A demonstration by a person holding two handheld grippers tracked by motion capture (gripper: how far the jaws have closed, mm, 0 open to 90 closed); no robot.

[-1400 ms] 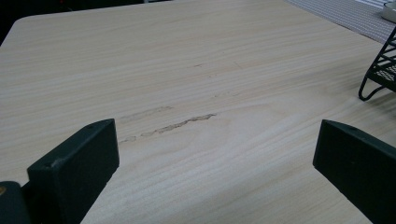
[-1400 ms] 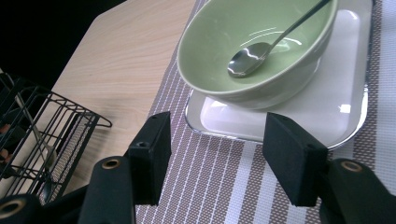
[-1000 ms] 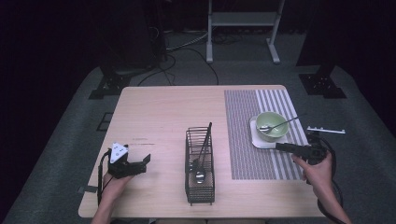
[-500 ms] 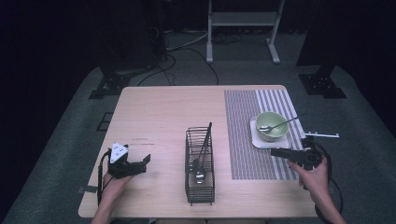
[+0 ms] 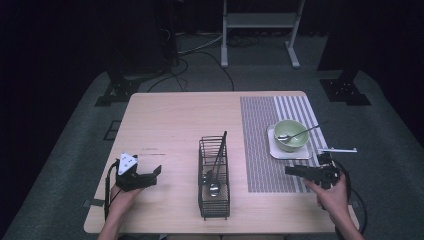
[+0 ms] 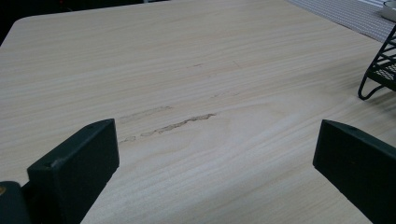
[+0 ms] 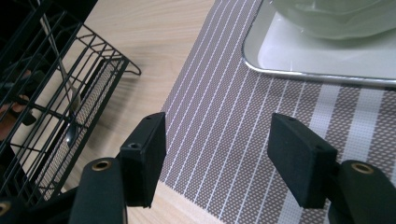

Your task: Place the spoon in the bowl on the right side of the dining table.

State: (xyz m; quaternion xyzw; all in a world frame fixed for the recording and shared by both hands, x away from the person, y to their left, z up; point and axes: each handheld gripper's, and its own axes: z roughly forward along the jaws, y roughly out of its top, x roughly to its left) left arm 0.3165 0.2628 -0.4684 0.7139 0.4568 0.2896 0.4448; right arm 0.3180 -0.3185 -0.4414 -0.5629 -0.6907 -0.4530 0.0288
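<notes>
A black wire basket [image 5: 214, 180] stands at the table's middle front, with a spoon [image 5: 214, 188] and a dark-handled utensil [image 5: 220, 150] leaning in it. To its right a green bowl [image 5: 291, 135] holding a spoon [image 5: 300, 133] sits on a white square plate [image 5: 274, 149], on a grey striped placemat [image 5: 260, 145]. My right gripper [image 5: 289, 170] is open, low over the mat's front edge, pointing left towards the basket. In the right gripper view its jaws [image 7: 217, 140] frame bare mat, between the basket [image 7: 56, 93] and the plate [image 7: 327, 60]. My left gripper [image 5: 158, 171] rests open on bare wood [image 6: 217, 149] left of the basket.
The basket's corner foot [image 6: 373, 79] shows at the right of the left gripper view. The wooden table [image 5: 175, 120] has open space across its far left half. On the dark floor behind it are a metal stand [image 5: 257, 30], cables and equipment feet [image 5: 345, 90].
My right gripper has come left and towards the table's front edge, from beside the plate to the mat's front corner. The left gripper has stayed put.
</notes>
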